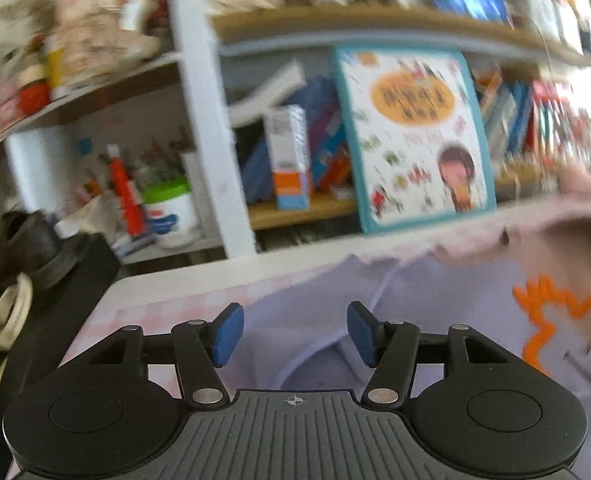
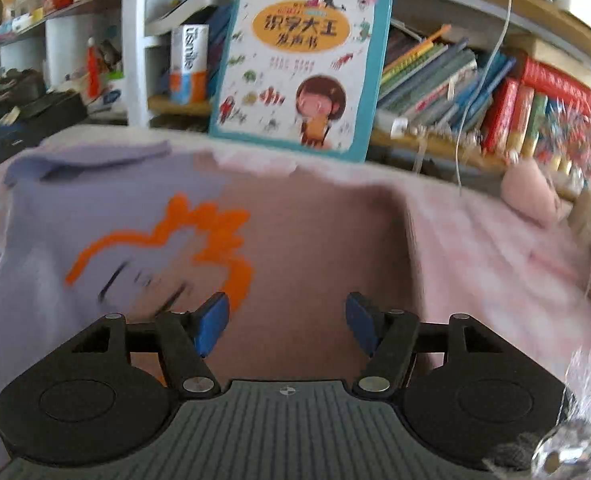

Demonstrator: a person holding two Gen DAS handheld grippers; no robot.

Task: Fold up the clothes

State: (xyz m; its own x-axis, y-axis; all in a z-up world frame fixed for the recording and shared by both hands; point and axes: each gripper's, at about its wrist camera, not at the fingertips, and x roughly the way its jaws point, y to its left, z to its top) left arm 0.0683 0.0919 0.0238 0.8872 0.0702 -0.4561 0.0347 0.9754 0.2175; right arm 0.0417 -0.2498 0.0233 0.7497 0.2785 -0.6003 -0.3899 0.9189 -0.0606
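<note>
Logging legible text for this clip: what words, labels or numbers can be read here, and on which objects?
"识字大王" over "发声书": orange oval on the teal-bordered children's book leaning against the shelf.
White and orange box beside it: vertical blue lettering, too blurred to read.
Book spines on the right: too small and blurred.
White tub with green lid: label blurred.
Lilac garment: orange outline drawing only, no words visible.
</note>
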